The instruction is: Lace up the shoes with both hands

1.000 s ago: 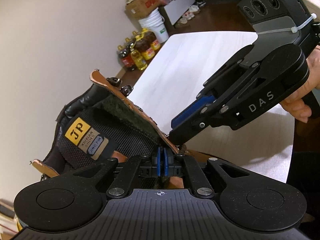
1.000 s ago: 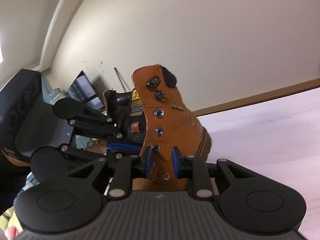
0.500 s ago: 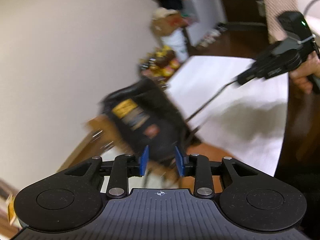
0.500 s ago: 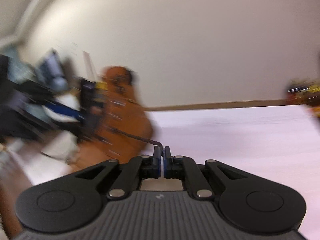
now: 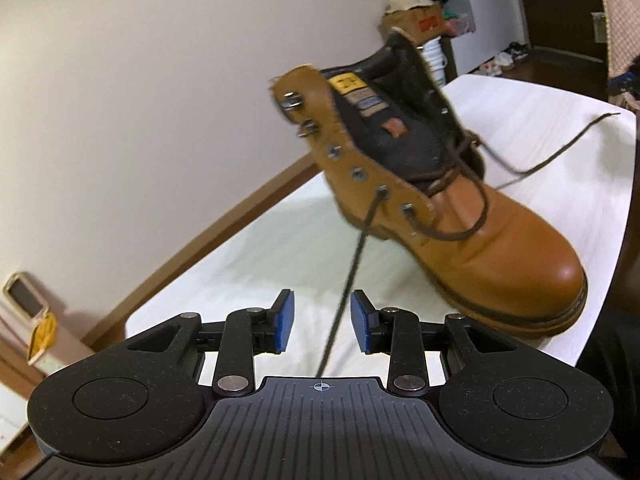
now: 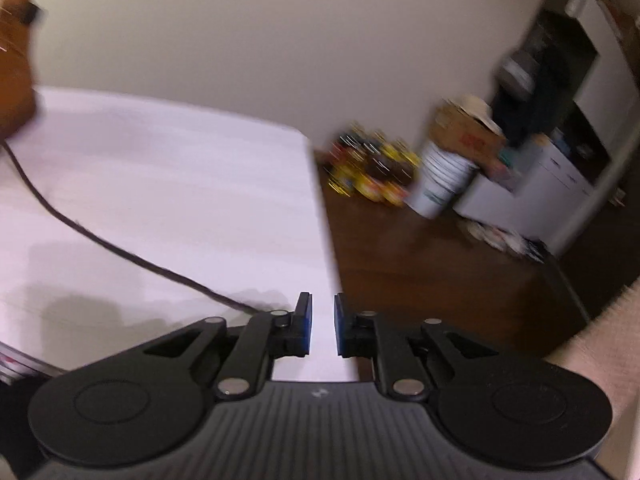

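in the left wrist view we see, from the left, a pale plain wall, then a white table (image 5: 256, 248) with a wooden edge, its top smooth and faintly streaked. our left gripper (image 5: 322, 323) has matte black arms and flat blue pads; its jaws stand apart and are opening, and a thin dark lace (image 5: 352, 276) runs between them without either pad pressing on it. that lace climbs to a metal eyelet on the tan leather boot (image 5: 472, 240), which stands on the table, tilted, its rounded toe glossy, its tongue black mesh with a yellow label, its lower eyelets already laced. a second lace end (image 5: 560, 148) trails off to the right over the table.

the right wrist view is blurred. only a brown sliver of the boot (image 6: 14, 64) shows at the far left, and a lace (image 6: 120, 252) curves across the table (image 6: 180, 184) towards our right gripper (image 6: 323, 324), passing behind its left finger. its blue-padded jaws are slightly apart and opening, with nothing between them. only this view shows blurred bottles (image 6: 372, 172) and a white bucket (image 6: 440, 180) on the dark floor.
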`<action>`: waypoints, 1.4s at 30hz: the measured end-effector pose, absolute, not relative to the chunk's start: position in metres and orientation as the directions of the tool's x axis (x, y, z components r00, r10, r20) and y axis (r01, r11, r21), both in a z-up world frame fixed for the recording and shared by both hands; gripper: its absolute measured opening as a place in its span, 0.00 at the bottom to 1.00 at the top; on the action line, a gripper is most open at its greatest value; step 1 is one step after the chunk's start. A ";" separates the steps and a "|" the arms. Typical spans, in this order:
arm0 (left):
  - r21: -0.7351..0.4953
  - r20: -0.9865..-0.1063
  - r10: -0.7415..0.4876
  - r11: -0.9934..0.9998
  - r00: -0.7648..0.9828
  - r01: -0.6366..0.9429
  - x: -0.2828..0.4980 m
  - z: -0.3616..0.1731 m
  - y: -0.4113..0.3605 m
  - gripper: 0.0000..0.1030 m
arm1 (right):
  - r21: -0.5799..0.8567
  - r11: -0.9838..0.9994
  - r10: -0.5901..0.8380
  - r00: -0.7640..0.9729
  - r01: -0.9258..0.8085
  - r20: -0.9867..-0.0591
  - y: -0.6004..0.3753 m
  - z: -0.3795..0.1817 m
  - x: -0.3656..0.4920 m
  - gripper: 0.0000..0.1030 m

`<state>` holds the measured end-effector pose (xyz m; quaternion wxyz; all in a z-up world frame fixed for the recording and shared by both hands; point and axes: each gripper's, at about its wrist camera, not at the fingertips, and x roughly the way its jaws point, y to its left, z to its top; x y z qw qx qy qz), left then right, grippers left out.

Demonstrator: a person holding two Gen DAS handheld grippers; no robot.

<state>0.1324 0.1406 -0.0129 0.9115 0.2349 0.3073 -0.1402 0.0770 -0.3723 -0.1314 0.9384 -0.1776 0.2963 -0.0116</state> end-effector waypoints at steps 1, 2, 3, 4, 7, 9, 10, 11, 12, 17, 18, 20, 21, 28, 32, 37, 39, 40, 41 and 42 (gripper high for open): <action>0.350 -0.618 -0.111 0.848 0.778 0.399 0.135 -0.015 0.137 0.35 | -0.329 0.939 -0.099 0.831 -0.105 -0.548 -0.365 -0.130 0.077 0.15; 0.361 -0.610 -0.111 0.843 0.785 0.400 0.137 -0.017 0.133 0.35 | -0.298 0.938 -0.011 0.841 -0.179 -0.540 -0.347 -0.129 0.078 0.16; 0.378 -0.600 -0.110 0.834 0.792 0.402 0.140 -0.018 0.130 0.35 | -0.267 0.929 0.081 0.845 -0.256 -0.529 -0.327 -0.127 0.080 0.17; 0.396 -0.590 -0.109 0.825 0.800 0.404 0.142 -0.020 0.126 0.35 | -0.237 0.913 0.172 0.840 -0.333 -0.515 -0.308 -0.125 0.082 0.19; 0.436 -0.565 -0.113 0.800 0.817 0.413 0.147 -0.024 0.119 0.34 | -0.239 0.858 0.291 0.814 -0.454 -0.502 -0.264 -0.126 0.094 0.19; 0.462 -0.562 -0.115 0.778 0.819 0.427 0.152 -0.027 0.114 0.34 | -0.234 0.820 0.358 0.787 -0.523 -0.503 -0.238 -0.129 0.104 0.20; 0.474 -0.563 -0.115 0.766 0.818 0.434 0.154 -0.029 0.112 0.32 | -0.245 0.801 0.375 0.776 -0.547 -0.507 -0.225 -0.132 0.108 0.20; 0.484 -0.564 -0.115 0.756 0.817 0.441 0.156 -0.030 0.110 0.29 | -0.264 0.782 0.386 0.771 -0.565 -0.506 -0.215 -0.133 0.112 0.20; 0.490 -0.566 -0.117 0.748 0.816 0.447 0.156 -0.031 0.109 0.19 | -0.281 0.768 0.392 0.770 -0.575 -0.504 -0.205 -0.134 0.113 0.20; 0.491 -0.563 -0.135 0.739 0.815 0.462 0.159 -0.033 0.109 0.07 | -0.354 0.714 0.399 0.767 -0.604 -0.502 -0.168 -0.139 0.125 0.20; 0.486 -0.564 -0.139 0.741 0.814 0.463 0.159 -0.033 0.110 0.06 | -0.371 0.705 0.397 0.769 -0.605 -0.500 -0.163 -0.140 0.129 0.20; 0.483 -0.557 -0.142 0.746 0.818 0.459 0.160 -0.034 0.111 0.05 | -0.389 0.688 0.396 0.766 -0.613 -0.507 -0.156 -0.144 0.138 0.20; 0.482 -0.552 -0.145 0.748 0.821 0.456 0.160 -0.034 0.112 0.04 | -0.393 0.678 0.398 0.760 -0.620 -0.513 -0.155 -0.147 0.143 0.20; 0.500 -0.523 -0.103 0.767 0.846 0.402 0.148 -0.038 0.127 0.03 | -0.332 0.737 0.367 0.760 -0.589 -0.537 -0.173 -0.150 0.150 0.03; 0.462 -0.545 -0.084 0.800 0.834 0.383 0.132 -0.042 0.147 0.02 | -0.335 0.779 0.284 0.775 -0.530 -0.564 -0.209 -0.155 0.145 0.03; 0.427 -0.570 -0.112 0.806 0.814 0.410 0.115 -0.048 0.141 0.02 | -0.291 0.790 0.280 0.740 -0.540 -0.612 -0.229 -0.162 0.125 0.02; 0.403 -0.574 -0.125 0.817 0.809 0.412 0.112 -0.049 0.142 0.02 | -0.282 0.783 0.290 0.727 -0.554 -0.623 -0.226 -0.164 0.118 0.02; 0.388 -0.576 -0.133 0.824 0.807 0.413 0.110 -0.049 0.143 0.02 | -0.264 0.784 0.301 0.716 -0.562 -0.630 -0.226 -0.165 0.116 0.03; 0.374 -0.578 -0.141 0.830 0.804 0.414 0.110 -0.048 0.143 0.02 | -0.218 0.791 0.325 0.694 -0.572 -0.643 -0.227 -0.166 0.113 0.03; 0.362 -0.580 -0.149 0.834 0.801 0.417 0.111 -0.048 0.143 0.02 | -0.183 0.796 0.343 0.678 -0.577 -0.650 -0.227 -0.166 0.112 0.03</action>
